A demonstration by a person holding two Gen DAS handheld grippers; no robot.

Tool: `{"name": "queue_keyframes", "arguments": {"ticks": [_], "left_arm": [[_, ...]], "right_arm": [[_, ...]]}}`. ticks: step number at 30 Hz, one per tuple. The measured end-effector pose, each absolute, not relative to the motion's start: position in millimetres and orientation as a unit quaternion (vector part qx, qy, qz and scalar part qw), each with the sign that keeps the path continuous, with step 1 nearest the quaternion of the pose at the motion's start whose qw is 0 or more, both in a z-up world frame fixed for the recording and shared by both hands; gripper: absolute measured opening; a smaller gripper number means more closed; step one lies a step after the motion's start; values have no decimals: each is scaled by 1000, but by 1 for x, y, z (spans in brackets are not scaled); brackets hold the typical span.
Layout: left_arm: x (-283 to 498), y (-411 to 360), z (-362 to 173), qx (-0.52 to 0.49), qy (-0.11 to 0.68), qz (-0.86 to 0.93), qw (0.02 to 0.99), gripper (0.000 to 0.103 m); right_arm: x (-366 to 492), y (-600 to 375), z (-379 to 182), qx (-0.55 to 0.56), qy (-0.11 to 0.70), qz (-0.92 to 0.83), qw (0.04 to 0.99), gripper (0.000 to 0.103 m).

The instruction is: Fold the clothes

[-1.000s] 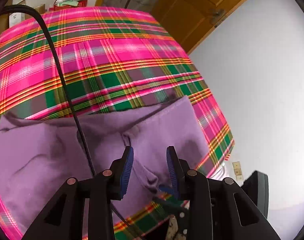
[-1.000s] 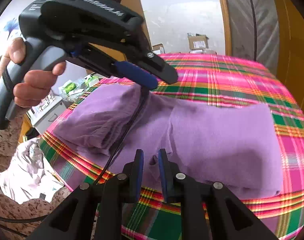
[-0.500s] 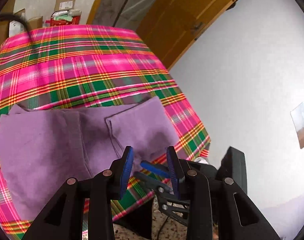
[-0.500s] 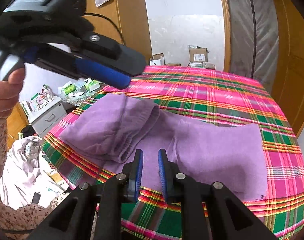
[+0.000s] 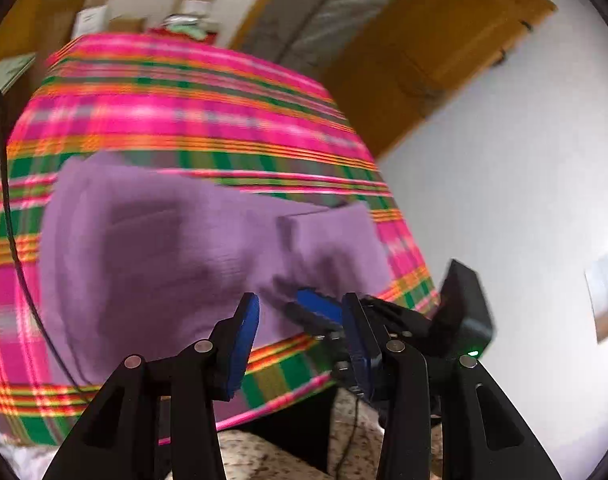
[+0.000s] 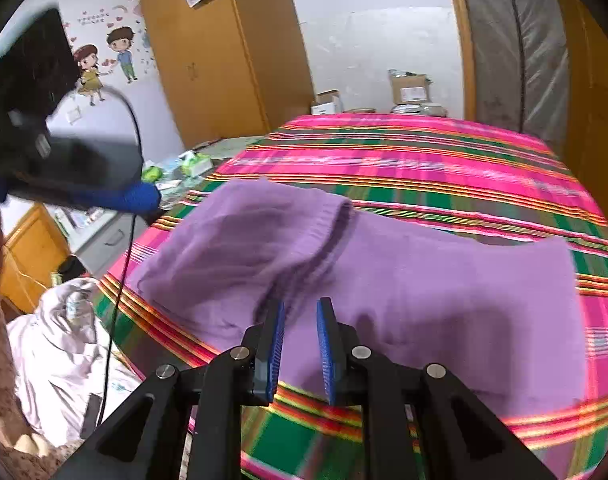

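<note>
A bed covered with a pink, green and orange plaid bedspread is filling the middle of both views, reaching from the lower edge toward the upper centre of each frame. A purple garment is lying flat on the bedspread across the centre of the right wrist view, its left part doubled over into a thicker fold ending in a ribbed edge; in the left wrist view, which is blurred, the same garment is occupying the centre and left of the frame. A pale crumpled cloth is lying at lower left of the right wrist view, beside the bed. The left gripper is sitting at bottom centre of its own view, blue pads spread wide and gripping nothing. The right gripper is sitting at bottom centre of its view, pads set at a narrow gap, holding nothing, in front of the garment's near edge.
</note>
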State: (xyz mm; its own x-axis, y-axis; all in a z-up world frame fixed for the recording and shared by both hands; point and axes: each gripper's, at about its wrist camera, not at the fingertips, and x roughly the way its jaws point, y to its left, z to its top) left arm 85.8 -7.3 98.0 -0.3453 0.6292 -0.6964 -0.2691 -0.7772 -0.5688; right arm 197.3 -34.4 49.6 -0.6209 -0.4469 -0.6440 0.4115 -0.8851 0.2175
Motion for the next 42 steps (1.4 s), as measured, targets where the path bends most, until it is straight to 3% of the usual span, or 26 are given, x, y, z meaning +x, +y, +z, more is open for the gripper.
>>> {"name": "queue_keyframes", "arguments": {"ticks": [8,9,10,13,22,31,42], "left_arm": [[74,-76,59,-507,-224,812,185,44],[73,-83,55,-507,-229,812,177,44],[71,-89,51,-507,-236,811,171,44],[68,-107,40,-509,-257,806,160,44],[69,-140,7,-519,-289,793,136,44],[71,-146,-6,-523,-287,789,146,44],[73,-154,-17,-522,-299,783,159,45]], "right_arm": [[174,-63,27,394,-38,-879,267,27],[173,-64,25,399,-37,-877,265,27],[172,-65,22,402,-36,-876,262,18],[179,-64,24,393,-26,-882,258,7],[181,-65,25,415,-21,-881,228,8],[201,-112,58,326,89,-906,257,9],[188,-167,45,355,213,-872,261,10]]}}
